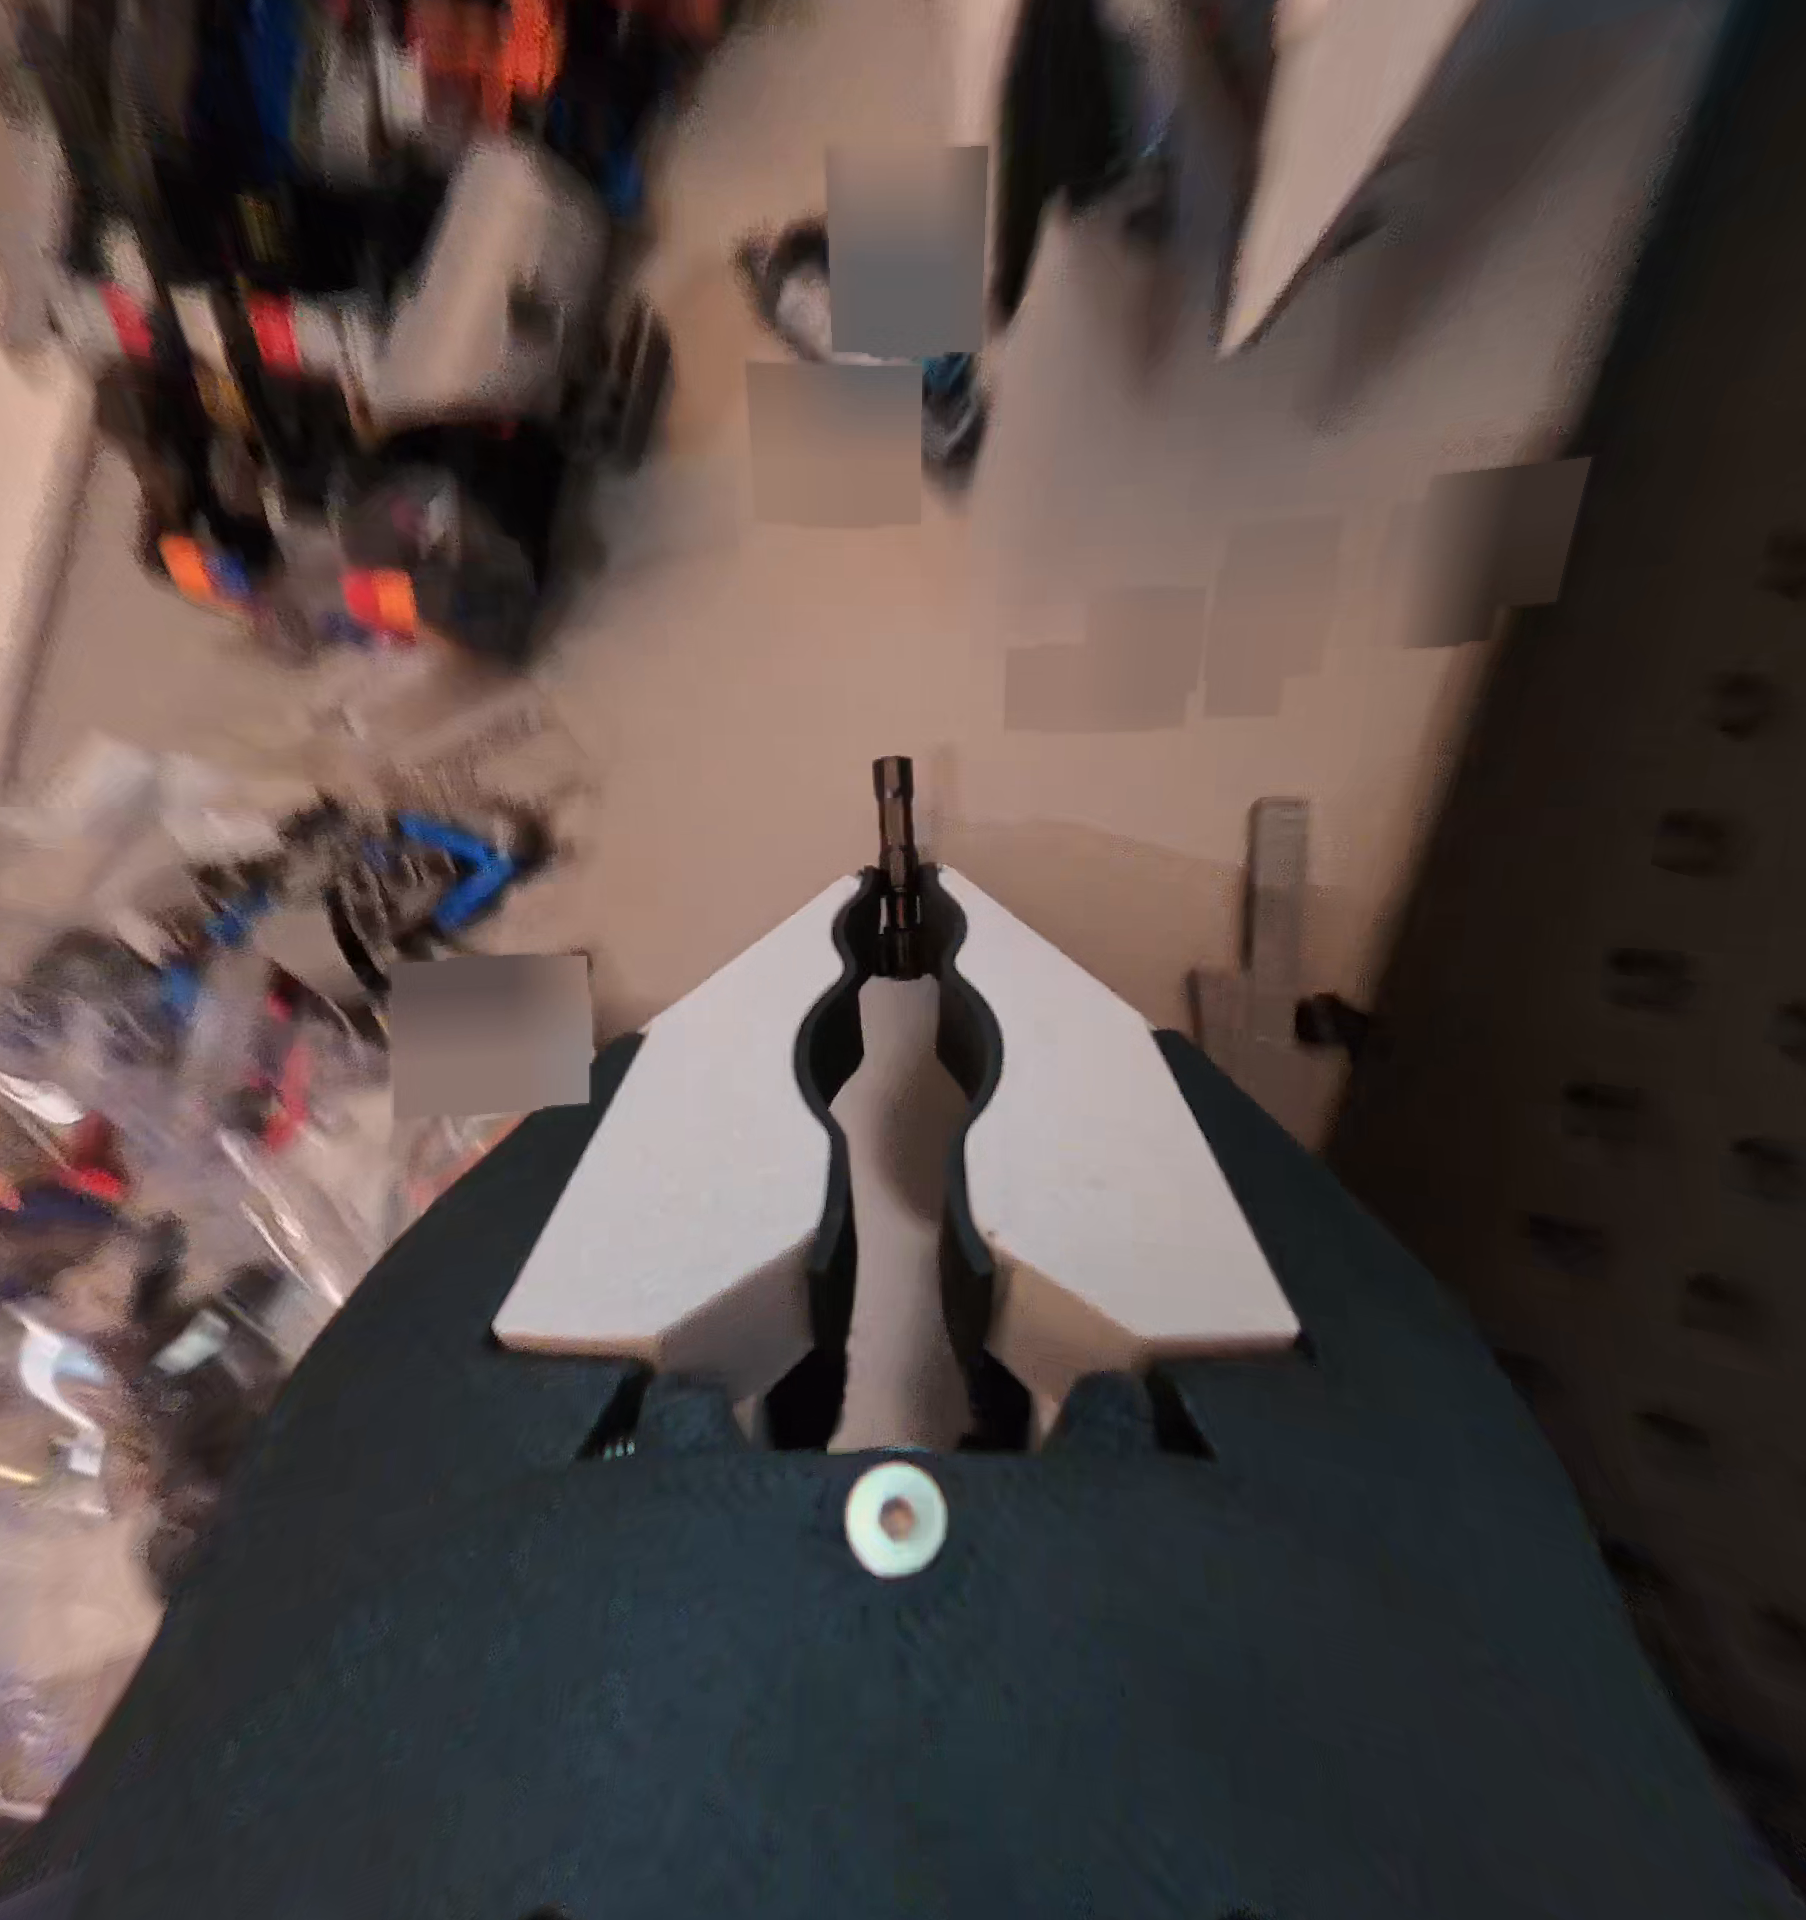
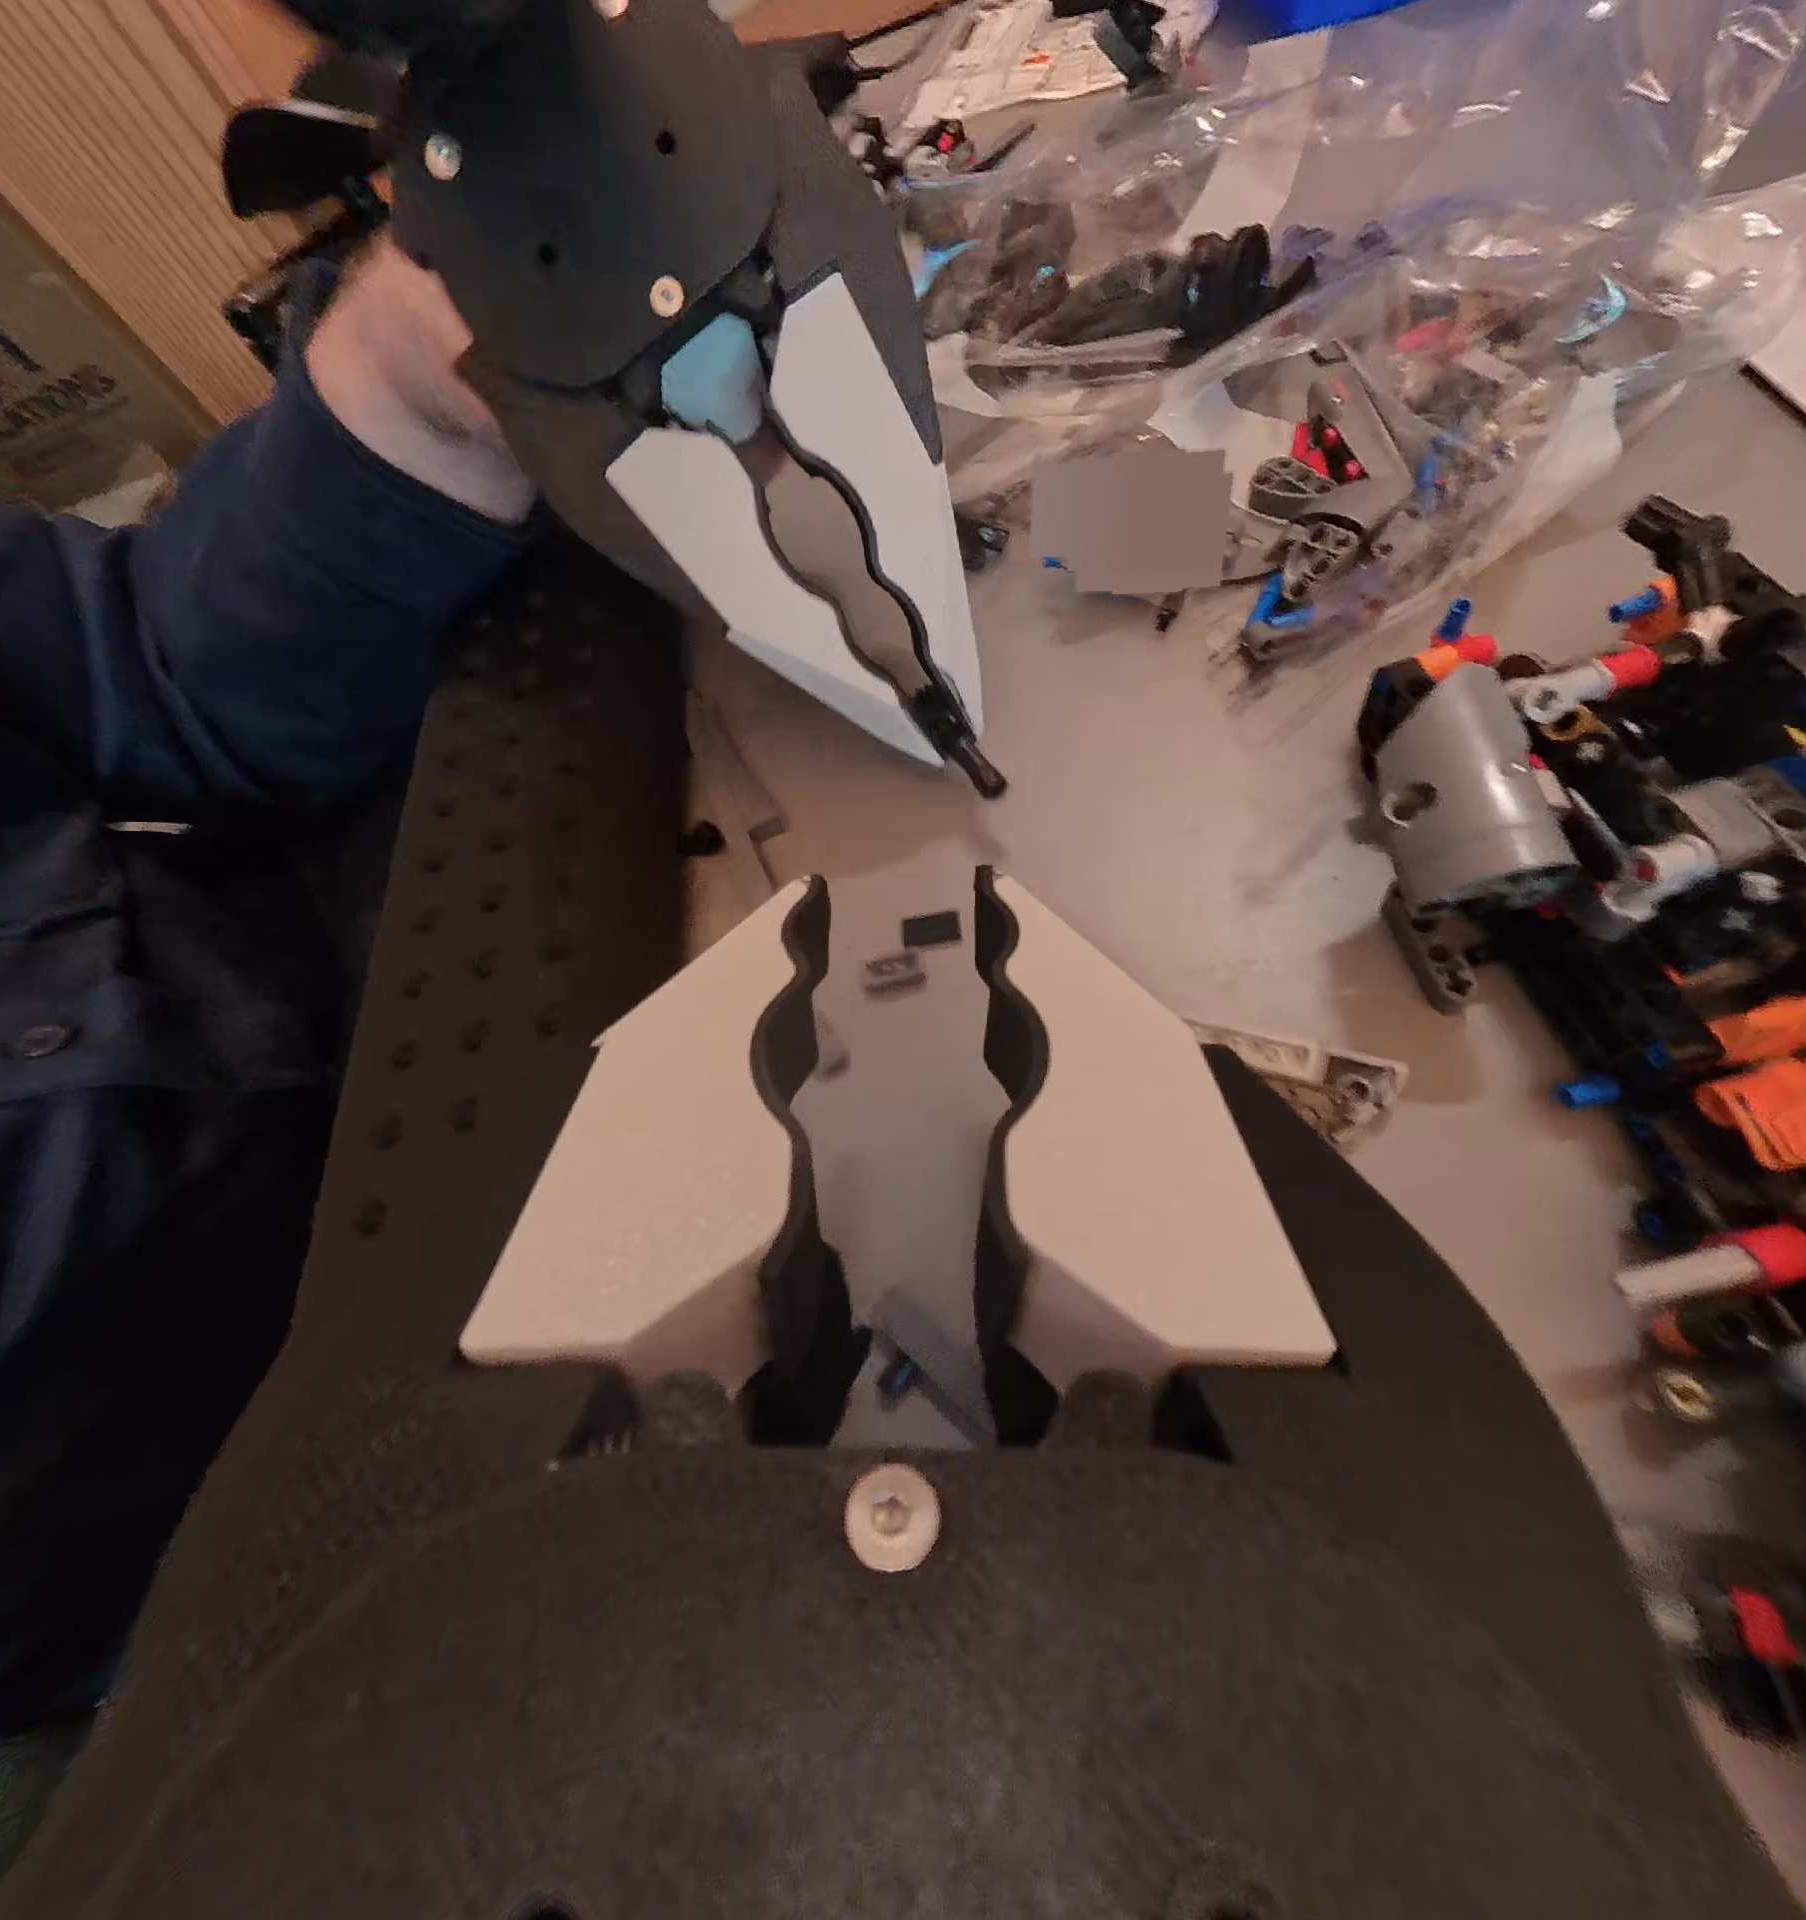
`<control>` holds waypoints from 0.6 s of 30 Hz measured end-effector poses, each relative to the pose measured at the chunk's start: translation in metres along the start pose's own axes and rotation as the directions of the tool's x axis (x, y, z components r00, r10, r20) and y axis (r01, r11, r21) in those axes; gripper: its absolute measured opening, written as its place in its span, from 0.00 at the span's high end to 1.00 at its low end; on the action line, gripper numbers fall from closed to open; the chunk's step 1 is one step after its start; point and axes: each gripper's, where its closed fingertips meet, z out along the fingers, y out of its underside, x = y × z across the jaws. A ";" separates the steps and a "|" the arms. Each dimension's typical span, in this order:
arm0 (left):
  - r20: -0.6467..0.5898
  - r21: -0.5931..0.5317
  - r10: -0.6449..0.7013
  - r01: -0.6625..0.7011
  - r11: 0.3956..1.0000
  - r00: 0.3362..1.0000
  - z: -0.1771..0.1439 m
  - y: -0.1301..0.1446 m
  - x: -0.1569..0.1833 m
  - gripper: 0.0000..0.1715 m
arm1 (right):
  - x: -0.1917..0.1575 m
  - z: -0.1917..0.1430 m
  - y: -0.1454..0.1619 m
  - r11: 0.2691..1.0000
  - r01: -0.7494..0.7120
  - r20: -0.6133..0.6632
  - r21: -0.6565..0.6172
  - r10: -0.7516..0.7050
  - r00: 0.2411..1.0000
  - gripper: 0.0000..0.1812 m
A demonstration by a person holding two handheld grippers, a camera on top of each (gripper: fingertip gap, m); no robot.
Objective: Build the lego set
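- Nearest to the lens in the right wrist view was the right gripper, its white fingers standing apart with nothing between them, hovering over the grey table.
- Just beyond its tips, on the tabletop, lay two small dark flat pieces, close to each other.
- Farther off and to the left, the left gripper pointed down toward the table, held by a person's hand in a dark blue sleeve.
- Its fingers were pressed together on a small black pin, whose free end stuck out past the tips, clear of the table as far as I could tell.
- From the left wrist view the same black pin stood up between the closed tips of the left gripper, everything behind it smeared by motion.
- On the right side of the table sat the partly built lego model, black with orange, blue and red parts and a grey cylindrical block at its near-left corner.
- Beyond it, far right, clear plastic bags lay crumpled and full of loose pieces; in the left wrist view the bags appeared only as a blur on the left.
- Along the left edge of the table ran a dark perforated board, seen too at the right of the left wrist view.
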 end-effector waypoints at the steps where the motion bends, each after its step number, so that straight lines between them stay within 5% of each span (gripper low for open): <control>1: 0.050 0.046 0.081 -0.083 0.995 0.995 -0.004 -0.013 0.001 0.97 | -0.001 0.002 -0.002 1.000 -0.017 0.014 0.010 0.016 1.000 0.85; 7: 0.250 0.146 0.379 -0.422 0.895 0.891 -0.022 -0.059 0.019 0.97 | -0.011 0.000 -0.012 0.994 -0.079 0.113 0.071 0.070 0.991 0.87; 18: 0.391 0.105 0.475 -0.551 0.828 0.788 -0.024 -0.076 0.022 0.97 | -0.013 0.004 -0.005 1.000 0.024 0.055 0.010 -0.024 0.998 0.98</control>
